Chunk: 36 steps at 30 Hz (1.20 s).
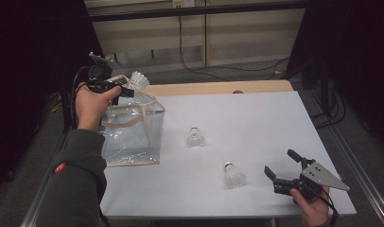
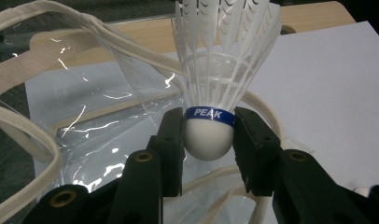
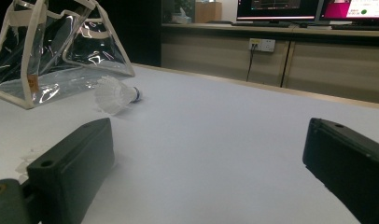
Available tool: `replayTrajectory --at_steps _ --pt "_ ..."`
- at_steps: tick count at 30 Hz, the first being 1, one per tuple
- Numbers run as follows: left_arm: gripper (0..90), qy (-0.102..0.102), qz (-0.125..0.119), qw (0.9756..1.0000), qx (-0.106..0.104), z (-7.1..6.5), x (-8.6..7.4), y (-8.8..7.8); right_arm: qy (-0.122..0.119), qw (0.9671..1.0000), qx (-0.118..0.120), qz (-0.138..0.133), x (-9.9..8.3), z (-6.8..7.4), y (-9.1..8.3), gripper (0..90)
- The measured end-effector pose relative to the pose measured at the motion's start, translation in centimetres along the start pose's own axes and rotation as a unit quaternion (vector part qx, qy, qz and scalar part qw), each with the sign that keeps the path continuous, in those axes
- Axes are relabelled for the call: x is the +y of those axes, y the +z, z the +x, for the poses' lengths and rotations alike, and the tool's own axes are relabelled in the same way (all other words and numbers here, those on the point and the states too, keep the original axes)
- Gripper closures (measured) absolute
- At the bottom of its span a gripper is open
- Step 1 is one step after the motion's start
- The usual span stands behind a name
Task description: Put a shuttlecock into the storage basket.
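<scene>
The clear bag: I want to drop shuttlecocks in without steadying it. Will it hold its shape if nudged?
Probably not. The clear bag looks like thin, creased film with limp fabric straps, so it likely sags. It also seems light, so a nudge could slide it on the smooth white table.

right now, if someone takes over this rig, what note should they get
Left gripper: shut on a shuttlecock, gripped at its cork base and held over the open top of the clear bag.
Right gripper: open, holding nothing, low over the table at its near right.
Two other shuttlecocks are on the table: one near the middle, one closer to the right gripper.
Done: first shuttlecock picked up and brought to the bag.
Left: probably drop it in, then bag the other two.
</scene>
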State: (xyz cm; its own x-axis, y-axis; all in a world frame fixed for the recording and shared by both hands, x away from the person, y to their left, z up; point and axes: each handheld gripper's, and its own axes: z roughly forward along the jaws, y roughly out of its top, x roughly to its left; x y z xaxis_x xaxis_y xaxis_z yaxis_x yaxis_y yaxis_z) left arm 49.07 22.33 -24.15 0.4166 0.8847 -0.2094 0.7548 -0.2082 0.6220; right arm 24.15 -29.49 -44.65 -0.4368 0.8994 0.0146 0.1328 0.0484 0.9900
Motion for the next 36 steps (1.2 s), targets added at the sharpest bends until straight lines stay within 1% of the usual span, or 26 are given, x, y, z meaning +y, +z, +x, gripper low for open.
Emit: replayTrajectory --at_steps 2,3,4,5,10,15,17,19,20,25,26,30,36 --pt "64.6 0.000 0.001 1.0000 0.002 0.1 0.0 0.0 0.001 1.0000 0.001 0.001 0.0 0.0 0.0 1.9" --pt "64.6 -0.003 0.002 1.0000 0.002 0.1 0.0 -0.1 0.001 1.0000 0.000 0.001 0.0 0.0 0.0 1.9" --pt "64.6 -0.008 -0.003 1.0000 0.002 0.1 0.0 0.0 0.001 1.0000 0.001 0.000 0.0 0.0 0.0 1.9" --pt "64.6 -0.003 0.002 1.0000 0.003 0.2 0.0 -0.1 0.001 1.0000 0.000 0.000 0.0 0.0 0.0 1.9" --pt "64.6 -0.010 -0.002 0.9999 0.008 0.5 0.0 -0.2 0.002 1.0000 0.000 0.000 0.0 0.0 0.0 1.9" --pt "64.6 -0.010 0.000 0.9999 0.008 0.7 0.1 -0.2 0.002 1.0000 0.000 0.000 0.0 -0.1 -0.1 1.9" --pt "64.6 -0.015 -0.003 0.9998 0.010 0.7 0.1 -0.1 0.003 1.0000 0.000 0.000 0.0 -0.1 -0.1 1.9" --pt "64.6 -0.015 -0.001 0.9998 0.011 0.9 0.1 -0.1 0.003 1.0000 -0.001 -0.001 0.0 -0.1 -0.1 1.9" --pt "64.6 -0.019 -0.002 0.9997 0.013 1.0 0.1 -0.1 0.005 1.0000 -0.001 -0.001 0.0 -0.1 -0.1 1.9" --pt "64.6 -0.019 -0.002 0.9997 0.018 1.3 0.2 -0.3 0.004 1.0000 -0.003 -0.001 0.0 -0.2 -0.1 1.9" --pt "64.6 -0.022 -0.006 0.9996 0.019 1.3 0.2 -0.3 0.005 1.0000 -0.002 -0.002 0.0 -0.2 -0.1 1.9" --pt "64.6 -0.025 -0.005 0.9993 0.027 1.6 0.2 -0.4 0.005 1.0000 -0.002 -0.002 0.0 -0.2 -0.1 1.9" --pt "64.6 -0.025 -0.006 0.9990 0.037 1.6 0.2 -0.2 0.005 1.0000 -0.003 -0.002 0.0 -0.2 -0.1 1.9"
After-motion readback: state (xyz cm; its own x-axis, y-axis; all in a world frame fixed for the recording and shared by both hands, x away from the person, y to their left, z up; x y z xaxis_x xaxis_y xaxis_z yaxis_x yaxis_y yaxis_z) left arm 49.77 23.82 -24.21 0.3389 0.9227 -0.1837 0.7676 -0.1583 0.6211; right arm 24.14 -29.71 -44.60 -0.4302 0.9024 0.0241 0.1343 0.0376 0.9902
